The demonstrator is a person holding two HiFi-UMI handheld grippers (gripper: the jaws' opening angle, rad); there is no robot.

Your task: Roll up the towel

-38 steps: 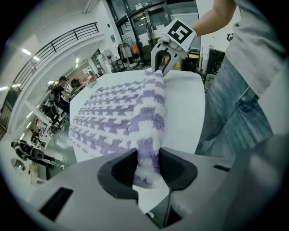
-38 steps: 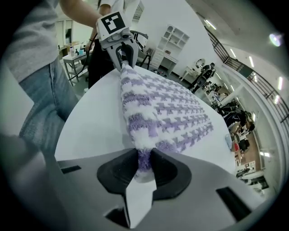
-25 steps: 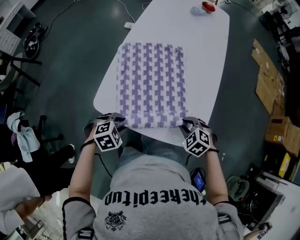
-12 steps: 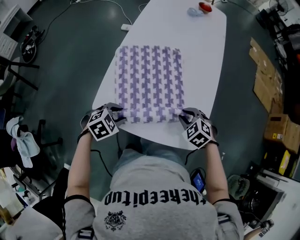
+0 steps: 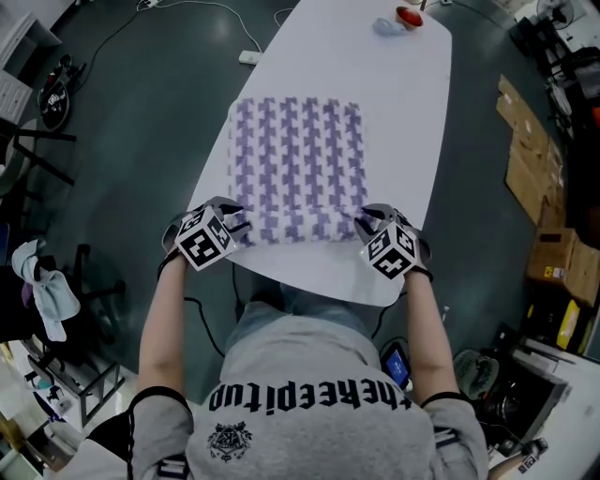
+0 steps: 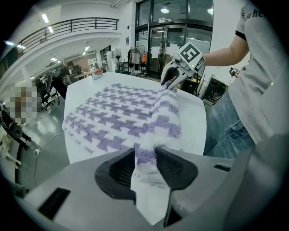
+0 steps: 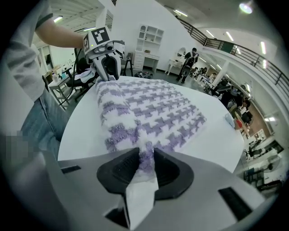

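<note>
A white oval table (image 5: 412, 141) stood on a dark grey floor (image 5: 131, 122), flattened cardboard (image 5: 530, 159) lying beside it; a railed mezzanine (image 6: 67, 25), glass doors (image 6: 158, 43) and ceiling lights (image 7: 246, 6) ringed the hall.

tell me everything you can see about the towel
The towel is a fluffy, terry-looking cloth in a purple and white houndstooth-like pattern. Most of it lies spread flat on the white table, but its near edge is turned over into a thick roll. The left gripper and the right gripper each pinch one end of that roll between their jaws. Nothing else touches it.
</note>
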